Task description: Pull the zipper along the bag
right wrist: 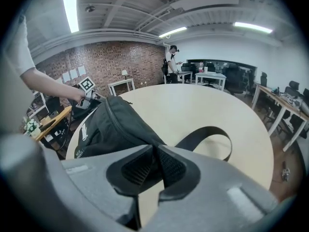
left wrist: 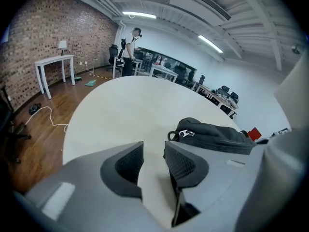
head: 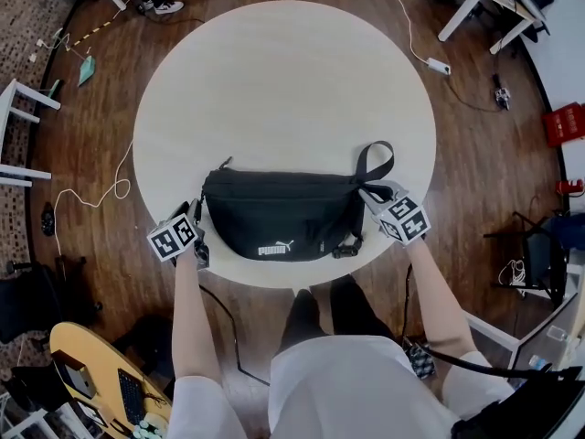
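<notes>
Step, by the look of it: bracing before pull.
- Black waist bag [head: 279,213] lies lower centre of round counter [head: 274,80].
- Right tool [right wrist: 155,157] clenched on bag's right end, beside strap [right wrist: 207,134].
- Left tool [left wrist: 153,153] released, empty, low at bag's left end; forearms reach in from frame bottom.
- Next: left tool must reach zipper pull [left wrist: 188,133] and pinch it.

Bright, even light; fisheye-warped edges.

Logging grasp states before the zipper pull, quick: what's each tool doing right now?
Left tool: open, holding nothing.
Right tool: closed on the bag end.
</notes>
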`<state>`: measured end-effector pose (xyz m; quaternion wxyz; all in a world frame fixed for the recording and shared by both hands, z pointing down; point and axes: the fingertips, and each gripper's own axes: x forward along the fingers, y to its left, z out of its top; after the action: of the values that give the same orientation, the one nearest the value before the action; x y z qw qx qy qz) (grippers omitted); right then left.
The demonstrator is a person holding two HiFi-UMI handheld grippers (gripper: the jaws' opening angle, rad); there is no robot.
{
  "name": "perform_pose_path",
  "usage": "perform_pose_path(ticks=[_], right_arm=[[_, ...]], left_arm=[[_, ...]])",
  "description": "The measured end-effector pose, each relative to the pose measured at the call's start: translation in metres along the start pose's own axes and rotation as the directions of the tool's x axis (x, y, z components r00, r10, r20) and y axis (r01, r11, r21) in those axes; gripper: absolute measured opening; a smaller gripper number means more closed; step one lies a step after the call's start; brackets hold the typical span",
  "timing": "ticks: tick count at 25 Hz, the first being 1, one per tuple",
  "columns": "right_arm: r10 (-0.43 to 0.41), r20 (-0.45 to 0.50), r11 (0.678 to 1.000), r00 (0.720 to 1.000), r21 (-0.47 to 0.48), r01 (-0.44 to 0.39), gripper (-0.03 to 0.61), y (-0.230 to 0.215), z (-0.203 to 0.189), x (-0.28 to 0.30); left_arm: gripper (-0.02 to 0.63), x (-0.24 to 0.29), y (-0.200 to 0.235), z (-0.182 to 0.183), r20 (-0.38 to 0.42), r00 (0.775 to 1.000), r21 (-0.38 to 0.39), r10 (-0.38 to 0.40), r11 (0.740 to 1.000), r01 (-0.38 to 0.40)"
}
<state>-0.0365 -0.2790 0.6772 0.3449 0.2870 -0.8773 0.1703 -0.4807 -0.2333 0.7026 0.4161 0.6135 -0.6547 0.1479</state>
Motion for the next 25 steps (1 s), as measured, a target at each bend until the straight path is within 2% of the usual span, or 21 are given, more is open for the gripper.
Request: perform_pose_path(ticks=[3,5,10,15,20,22,25], right_arm=[[-0.049,0.064,0.998,0.997,0.045,0.047,0.071,0.005,0.014,-0.026],[-0.078,0.121,0.996,0.99,0.051,0.072,0.103,0.015,0.027,-0.048],[-0.133,0.296,0.991,0.946,0.027,0.131,0.134,0.065,0.073,-0.112],[-0.181,0.472,0.982,0.863,0.047,0.181,0.147,0.118,0.105,-0.182],[-0.191,0.556,0.975,0.809,0.011,0.223,0.154,0.16,0.113,-0.239],[-0.199,0.586,0.973,0.786,0.024,0.229,0.188,0.17,0.105,-0.265],[-0.226,0.61,0.965,0.759,0.032,0.262,0.276,0.179,0.079,-0.302]], left_arm=[[0.216,-0.029,-0.003,-0.005,0.038,0.999,-0.014,-0.005,1.0,0.005],[0.219,-0.052,-0.015,-0.005,0.083,0.996,0.004,-0.023,1.0,0.023],[0.238,-0.119,-0.07,0.011,0.228,0.968,0.124,-0.103,0.989,0.076],[0.255,-0.188,-0.151,0.019,0.351,0.903,0.258,-0.249,0.952,0.163],[0.264,-0.265,-0.226,0.01,0.43,0.828,0.376,-0.359,0.905,0.197],[0.272,-0.293,-0.256,-0.006,0.463,0.802,0.405,-0.377,0.895,0.186],[0.272,-0.33,-0.3,-0.047,0.508,0.775,0.447,-0.376,0.884,0.135]])
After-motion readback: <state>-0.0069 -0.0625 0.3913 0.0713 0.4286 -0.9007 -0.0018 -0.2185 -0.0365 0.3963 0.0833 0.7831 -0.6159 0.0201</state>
